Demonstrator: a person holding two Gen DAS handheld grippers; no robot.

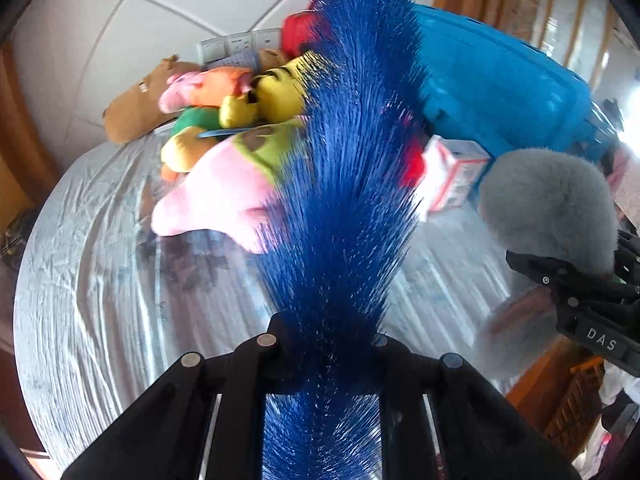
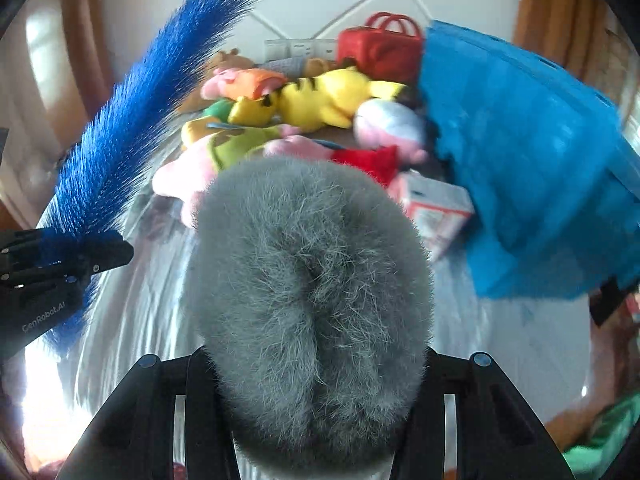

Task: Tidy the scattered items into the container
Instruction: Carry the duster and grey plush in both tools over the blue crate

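My left gripper point(image 1: 328, 344) is shut on a long blue bristly duster point(image 1: 352, 160), which sticks up and away from the fingers; from the right wrist view both appear at the left, gripper point(image 2: 60, 256) and duster point(image 2: 132, 120). My right gripper point(image 2: 312, 356) is shut on a round grey fluffy toy point(image 2: 308, 272) that bulges out between its fingers; the left wrist view has this toy point(image 1: 548, 204) at the right edge. Both are held above the table. The blue basket point(image 2: 528, 160) stands at the right, its inside hidden from view.
A pile of soft toys lies at the back of the table: a yellow plush point(image 2: 324, 100), a pink star plush point(image 1: 224, 192), a brown plush point(image 1: 140, 100). A red bag point(image 2: 380, 48) and a small carton point(image 2: 436, 208) sit by the basket. A wrinkled shiny cover point(image 1: 100, 260) spans the table.
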